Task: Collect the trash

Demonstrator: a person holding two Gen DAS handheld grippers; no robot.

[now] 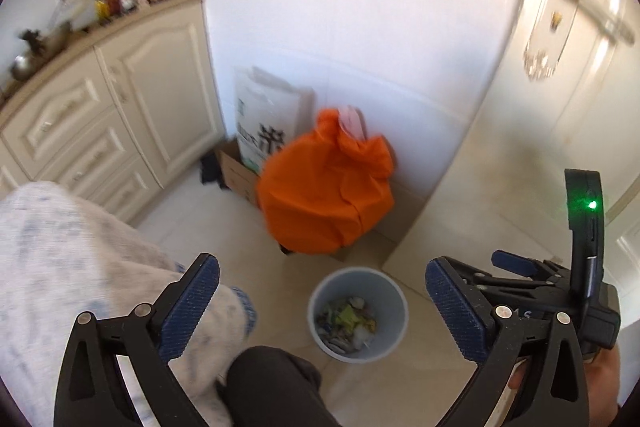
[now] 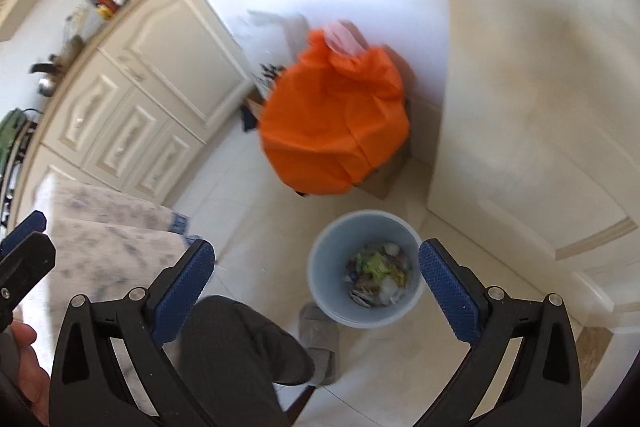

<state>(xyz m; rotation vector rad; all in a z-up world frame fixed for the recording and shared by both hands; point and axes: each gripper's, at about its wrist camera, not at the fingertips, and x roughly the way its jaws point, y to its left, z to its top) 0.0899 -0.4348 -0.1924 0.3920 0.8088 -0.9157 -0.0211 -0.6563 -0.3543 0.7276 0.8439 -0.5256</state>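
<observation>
A pale blue waste bin (image 1: 390, 337) stands on the tiled floor below both grippers, with crumpled wrappers and paper (image 1: 347, 323) inside. In the right wrist view the same bin (image 2: 332, 303) and its trash (image 2: 378, 279) sit between the fingers. My left gripper (image 1: 322, 305) is open, high above the bin, with nothing between its blue pads. My right gripper (image 2: 316, 287) is open too, and empty. It also shows at the right edge of the left wrist view as the right gripper (image 1: 520, 267).
An orange bag (image 1: 326, 187) rests on a cardboard box against the white wall, beside a white paper bag (image 1: 268, 115). Cream cabinets (image 1: 120, 107) line the left. A person's dark trouser leg (image 2: 240, 347), slipper (image 2: 320, 343) and a patterned cloth (image 1: 80, 287) are below.
</observation>
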